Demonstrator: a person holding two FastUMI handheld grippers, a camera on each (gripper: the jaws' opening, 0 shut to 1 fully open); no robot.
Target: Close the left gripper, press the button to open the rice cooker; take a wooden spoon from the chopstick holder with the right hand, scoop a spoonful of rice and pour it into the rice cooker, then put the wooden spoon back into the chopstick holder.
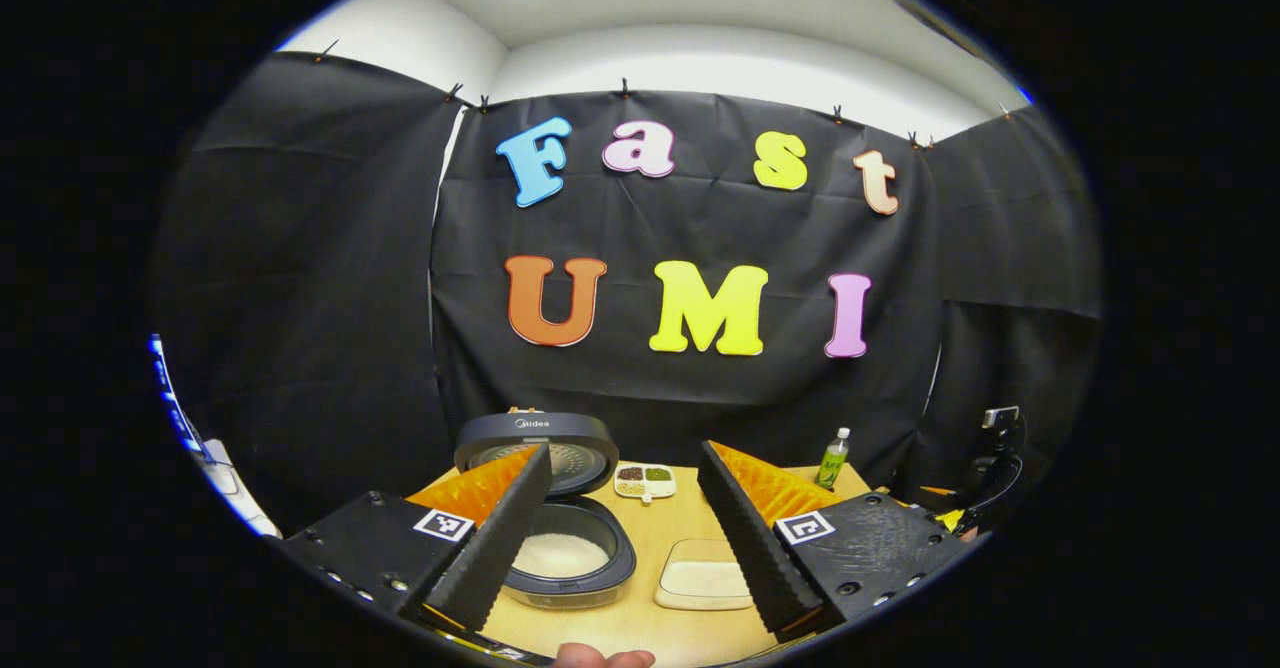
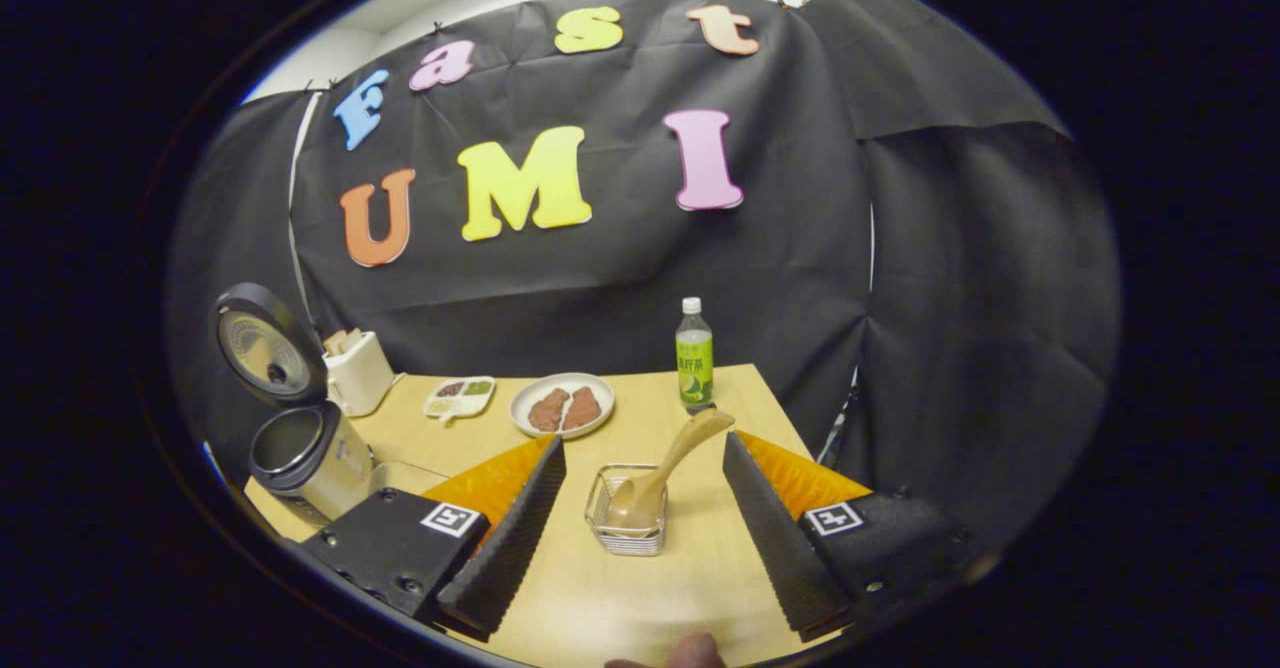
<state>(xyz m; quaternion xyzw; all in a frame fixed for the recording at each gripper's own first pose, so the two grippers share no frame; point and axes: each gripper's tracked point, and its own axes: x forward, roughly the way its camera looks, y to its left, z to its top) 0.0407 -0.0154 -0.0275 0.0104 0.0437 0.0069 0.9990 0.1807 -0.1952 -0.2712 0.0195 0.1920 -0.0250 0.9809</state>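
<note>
Your left gripper view looks down close over the open black rice cooker (image 1: pixel 565 538); your right gripper view faces the wire chopstick holder (image 2: pixel 626 513), sharing the wooden counter (image 2: pixel 640 598).

Left gripper (image 1: pixel 630 538) is held level, jaws spread wide; right gripper (image 2: pixel 640 538) likewise, fingers at 7 and 5 o'clock.

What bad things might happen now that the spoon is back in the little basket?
The wooden spoon leans in the small wire holder, its handle sticking out past the rim, so a bump from the open right gripper might tip it over. The rice cooker stands open with rice inside, so the left gripper could knock its raised lid.
</note>
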